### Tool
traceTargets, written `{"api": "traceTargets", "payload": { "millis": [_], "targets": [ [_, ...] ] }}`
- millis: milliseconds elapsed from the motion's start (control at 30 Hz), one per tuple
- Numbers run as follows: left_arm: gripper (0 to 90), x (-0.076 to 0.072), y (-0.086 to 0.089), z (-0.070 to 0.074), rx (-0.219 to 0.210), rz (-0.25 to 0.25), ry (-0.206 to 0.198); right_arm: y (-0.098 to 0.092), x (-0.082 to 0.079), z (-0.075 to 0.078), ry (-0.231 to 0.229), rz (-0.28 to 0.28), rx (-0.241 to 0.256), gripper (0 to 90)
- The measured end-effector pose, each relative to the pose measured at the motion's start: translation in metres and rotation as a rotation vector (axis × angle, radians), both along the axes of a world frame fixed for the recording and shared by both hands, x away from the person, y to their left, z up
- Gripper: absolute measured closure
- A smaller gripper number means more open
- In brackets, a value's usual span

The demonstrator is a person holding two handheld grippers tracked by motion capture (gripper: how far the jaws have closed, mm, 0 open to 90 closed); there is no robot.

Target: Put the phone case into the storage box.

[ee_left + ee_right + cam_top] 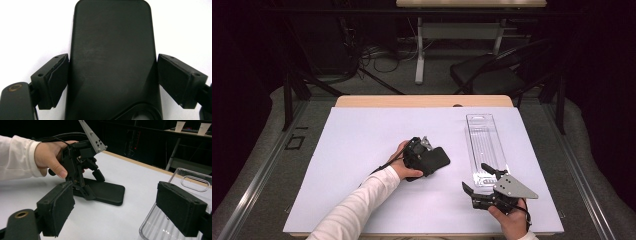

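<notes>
**— Black and flat, that's the thing you're on?**

— Yes. From the high view, the black slab [438, 158] lies on the white table sheet [362, 145], near the middle. My left gripper [424, 155] is down over its near-left end, my left hand [403, 161] behind it. The clear plastic tray [484, 145] lies well apart to the right, long side running away from me. My right gripper [474, 185] hovers just beside the tray's near end, jaws spread, nothing between them.

**— And along your left jaws?**

— In the left gripper view the slab [112, 57] runs straight up between my two pads. The left pad [53, 80] sits right against the slab's edge; whether it actually presses there I cannot tell. The right pad [178, 80] stands just off the other edge, a sliver of white sheet showing between. So: straddling the slab at a narrow spread, not squeezed shut on it. The slab's rounded far end lies beyond my fingertips.

**— From the other hand?**

— The right gripper view shows my own pads [58, 207] wide, with bare sheet between. Farther off, the left gripper [92, 182] stands tilted over the slab [107, 192], one finger on each long side, tips down at the sheet. The slab lies flat. The tray [175, 182] shows at the lower right, behind my right pad.
</notes>
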State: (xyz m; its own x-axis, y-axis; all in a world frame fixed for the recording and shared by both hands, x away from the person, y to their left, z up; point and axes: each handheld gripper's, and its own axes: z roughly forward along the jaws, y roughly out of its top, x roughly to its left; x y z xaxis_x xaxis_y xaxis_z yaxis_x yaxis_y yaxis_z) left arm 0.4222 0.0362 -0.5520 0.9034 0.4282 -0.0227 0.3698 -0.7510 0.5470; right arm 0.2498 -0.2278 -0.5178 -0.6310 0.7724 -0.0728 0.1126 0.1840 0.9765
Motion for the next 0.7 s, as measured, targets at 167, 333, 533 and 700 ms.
{"api": "traceTargets", "payload": {
  "millis": [167, 333, 533, 700],
  "targets": [
    [13.9, -0.0003, -0.0003, 0.0007, 0.007, 0.006, 0.006, 0.0002, 0.0, -0.0001, 0.0, 0.001, -0.001, 14.0],
    [14.2, -0.0005, -0.0007, 0.0011, 0.01, 0.011, 0.009, 0.0001, 0.0001, -0.0001, 0.0, 0.001, -0.002, 14.0],
    [14.5, -0.0003, -0.0014, 0.002, 0.017, 0.015, 0.013, 0.0001, 0.0, -0.0001, 0.0, 0.001, -0.002, 14.0],
    [14.7, -0.0001, -0.0011, 0.0036, 0.014, 0.019, 0.03, -0.0001, 0.0001, -0.0001, 0.001, 0.001, 0.0, 14.0]
  ]
}}
